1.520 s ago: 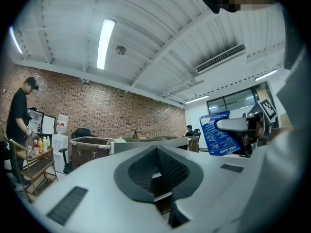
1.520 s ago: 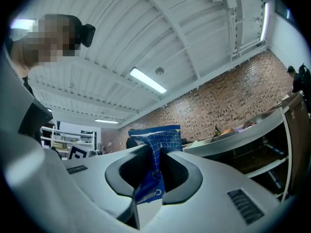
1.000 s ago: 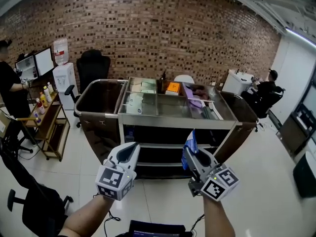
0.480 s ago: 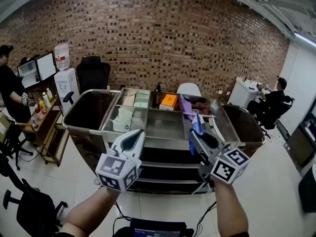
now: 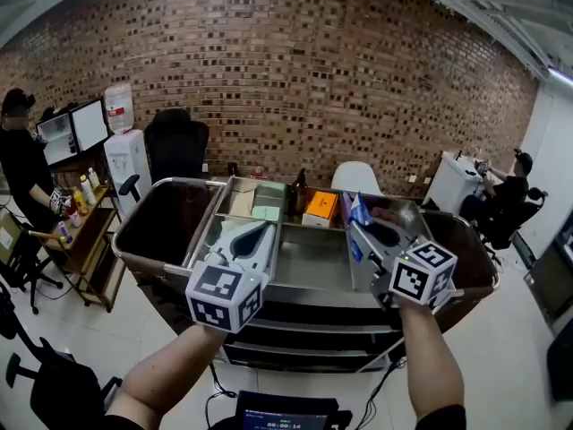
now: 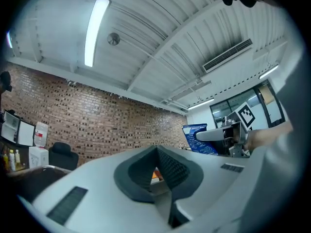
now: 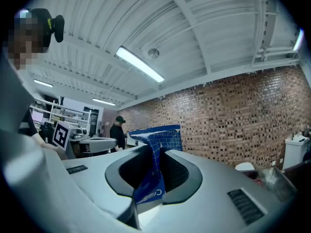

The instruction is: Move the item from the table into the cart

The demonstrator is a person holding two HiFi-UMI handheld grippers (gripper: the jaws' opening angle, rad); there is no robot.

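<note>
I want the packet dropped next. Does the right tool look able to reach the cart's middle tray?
Probably yes: the right tool, shut on the packet, hangs over the middle tray at its edge; the tray is open on top with nothing between.

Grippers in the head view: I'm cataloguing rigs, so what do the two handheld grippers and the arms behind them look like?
The left gripper and right gripper are matching pale grey shells tapering to a point, with dark grey ribbed pads inside. Each carries a white cube of black square markers at its rear. Both forearms are bare.
</note>
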